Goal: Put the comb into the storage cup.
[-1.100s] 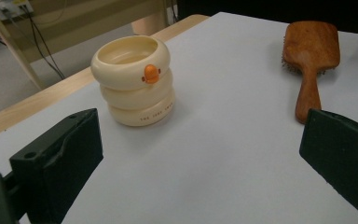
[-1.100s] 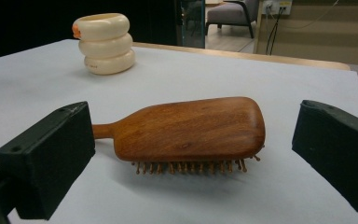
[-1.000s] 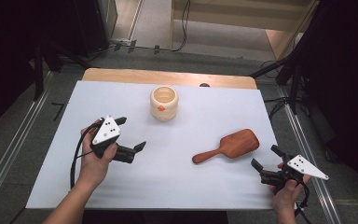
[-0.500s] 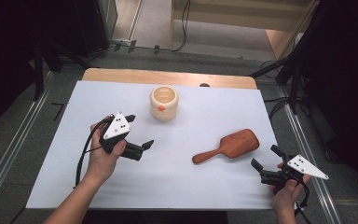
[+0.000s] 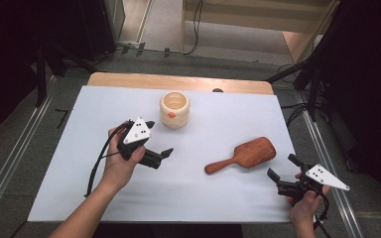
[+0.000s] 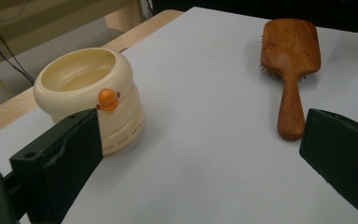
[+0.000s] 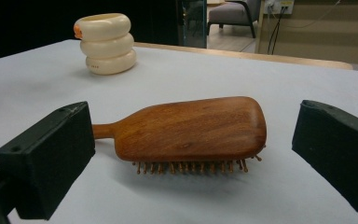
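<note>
Ribbed cream cup [image 5: 174, 109], wooden bristled hairbrush [image 5: 241, 154]

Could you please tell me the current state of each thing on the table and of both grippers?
Cream cup: upright, empty, untouched.
Wooden hairbrush: lying bristles down, untouched.
Left gripper: open, holding nothing, near the cup.
Right gripper: open, holding nothing, near the brush head.
</note>
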Demonstrator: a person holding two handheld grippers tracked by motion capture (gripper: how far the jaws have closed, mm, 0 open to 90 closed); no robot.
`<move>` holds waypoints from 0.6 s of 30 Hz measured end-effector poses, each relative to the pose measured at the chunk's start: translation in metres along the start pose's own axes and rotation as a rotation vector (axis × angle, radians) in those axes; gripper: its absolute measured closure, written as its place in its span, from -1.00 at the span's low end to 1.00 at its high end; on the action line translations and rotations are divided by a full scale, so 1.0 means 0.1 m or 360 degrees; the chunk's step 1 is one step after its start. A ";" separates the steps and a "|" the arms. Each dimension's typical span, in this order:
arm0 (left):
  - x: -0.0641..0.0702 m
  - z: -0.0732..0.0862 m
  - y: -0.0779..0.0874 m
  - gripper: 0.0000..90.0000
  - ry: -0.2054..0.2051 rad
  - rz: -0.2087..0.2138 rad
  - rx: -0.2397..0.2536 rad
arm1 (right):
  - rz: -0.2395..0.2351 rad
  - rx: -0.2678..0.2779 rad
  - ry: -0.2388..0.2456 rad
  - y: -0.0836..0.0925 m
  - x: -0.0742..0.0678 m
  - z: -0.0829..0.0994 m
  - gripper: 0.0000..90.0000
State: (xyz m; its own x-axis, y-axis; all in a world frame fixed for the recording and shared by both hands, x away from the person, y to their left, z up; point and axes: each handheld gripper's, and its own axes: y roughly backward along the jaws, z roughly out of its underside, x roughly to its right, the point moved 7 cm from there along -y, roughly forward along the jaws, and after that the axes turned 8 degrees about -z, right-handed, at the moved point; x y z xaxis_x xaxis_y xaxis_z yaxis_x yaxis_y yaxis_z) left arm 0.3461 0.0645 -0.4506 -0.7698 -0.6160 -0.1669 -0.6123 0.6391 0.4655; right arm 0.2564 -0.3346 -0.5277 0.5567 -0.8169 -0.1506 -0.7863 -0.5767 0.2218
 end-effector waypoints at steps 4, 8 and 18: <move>0.05 -0.05 -0.07 -1.00 -0.0006 0.0027 -0.0003 | -0.0001 -0.0005 0.0002 0.00 0.00 0.00 -1.00; 0.11 -0.09 -0.14 -1.00 -0.0016 0.0053 -0.0013 | 0.0001 -0.0010 0.0008 -0.01 0.00 0.00 -1.00; 0.25 -0.12 -0.36 -1.00 -0.0028 0.0121 -0.0050 | 0.0000 -0.0014 0.0014 -0.01 0.00 0.00 -1.00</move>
State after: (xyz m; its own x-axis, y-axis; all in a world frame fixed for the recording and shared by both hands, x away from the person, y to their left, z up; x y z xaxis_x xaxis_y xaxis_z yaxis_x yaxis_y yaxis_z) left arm 0.3511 0.0208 -0.4608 -0.8171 -0.5580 -0.1452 -0.5463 0.6687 0.5045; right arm 0.2572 -0.3334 -0.5283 0.5590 -0.8170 -0.1418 -0.7839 -0.5764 0.2306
